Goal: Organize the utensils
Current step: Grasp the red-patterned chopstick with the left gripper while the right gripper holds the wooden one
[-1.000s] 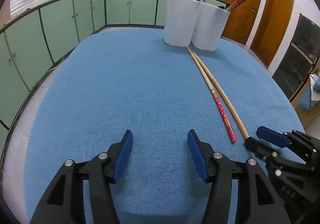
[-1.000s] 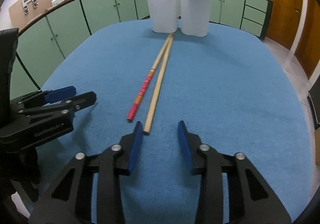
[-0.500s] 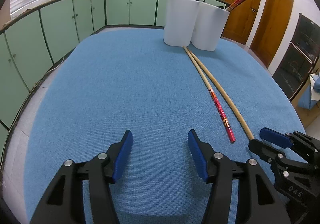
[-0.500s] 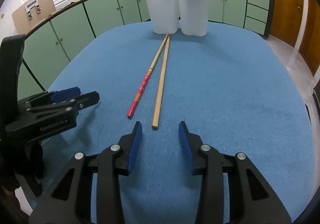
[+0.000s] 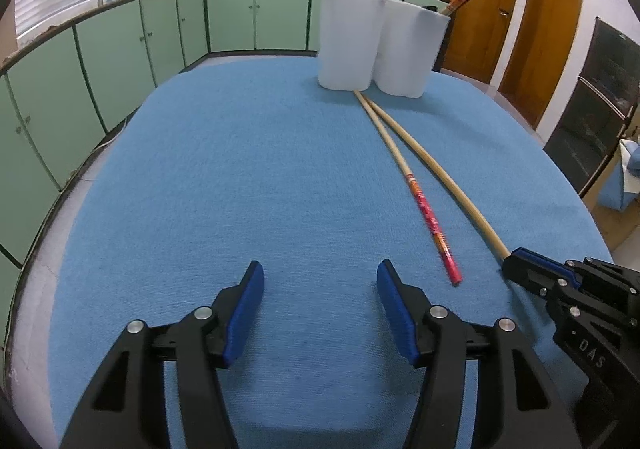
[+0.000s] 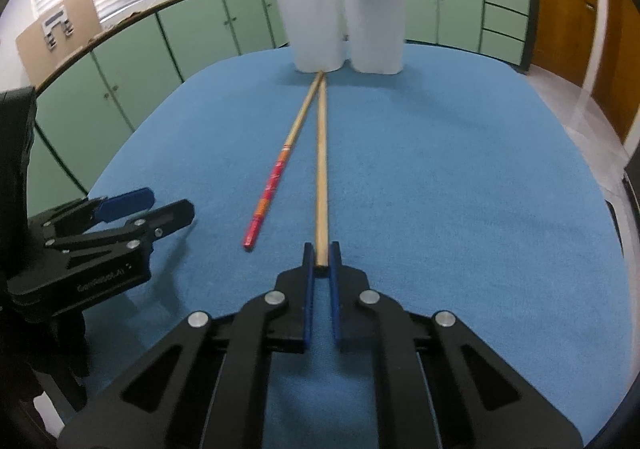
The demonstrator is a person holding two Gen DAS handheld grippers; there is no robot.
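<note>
Our right gripper (image 6: 321,255) pinches only the near tip of the plain bamboo chopstick (image 6: 321,153) lying on the blue tablecloth (image 6: 440,169); our left gripper (image 5: 320,289) hovers wide open, empty. Lifted, it may pivot and nudge the red-patterned chopstick (image 6: 276,177).

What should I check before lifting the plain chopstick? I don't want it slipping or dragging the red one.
1. Right tongs closed around plain chopstick end: ok.
2. Firm pad contact: cannot tell.
3. Red-patterned chopstick outside the grip: ok, though the far tips touch.
4. Left tongs open, holding nothing: ok.
5. White cups upright: ok.
6. Room inside cups: cannot tell.
</note>
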